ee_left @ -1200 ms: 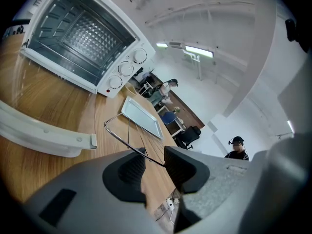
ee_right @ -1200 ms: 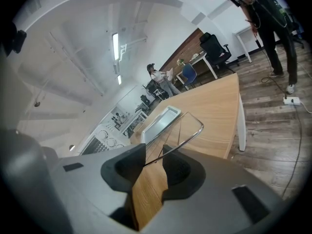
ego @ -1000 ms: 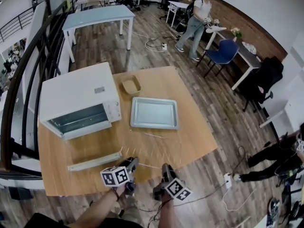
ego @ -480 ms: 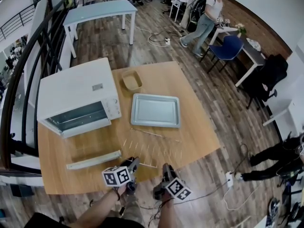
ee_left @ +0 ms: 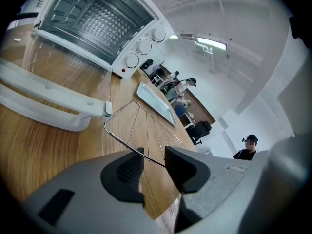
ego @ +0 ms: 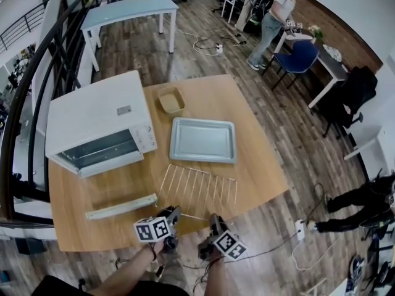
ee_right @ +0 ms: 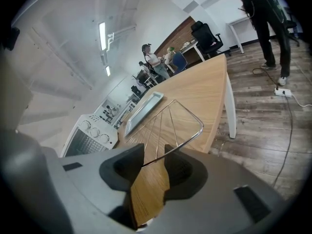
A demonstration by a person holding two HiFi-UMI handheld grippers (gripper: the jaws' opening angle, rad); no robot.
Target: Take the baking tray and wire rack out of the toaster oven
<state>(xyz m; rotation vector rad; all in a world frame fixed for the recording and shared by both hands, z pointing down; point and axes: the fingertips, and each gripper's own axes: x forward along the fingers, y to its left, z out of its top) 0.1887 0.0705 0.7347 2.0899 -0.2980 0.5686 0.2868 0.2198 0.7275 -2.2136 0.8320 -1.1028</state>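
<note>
Fingers (ee_left: 127, 172) of the left gripper (ee_left: 153, 156) stood spread, pinching nothing. We saw the near rim wire of the wire rack (ego: 199, 189) only cross the gap at their tips. Same on the right gripper (ee_right: 155, 159): jaws had just been opening, rim wire across the gap, no pad pressing it.

The wire rack lay flat on the table (ego: 256, 113) at its near edge, just in front of the baking tray (ego: 202, 140). We couldn't tell whether the two touched. The baking tray sat beside the toaster oven (ego: 99, 113). Its door (ego: 121, 206) was down and its cavity looked empty.

We judged both parts out, and the step in hand was letting go of the wire rack, the last one. Next move, as we read it: lift the tips clear of the rim wire, then back both grippers off together. Risk we flagged: a finger snagging the wire would drag the wire rack toward the table edge.
</note>
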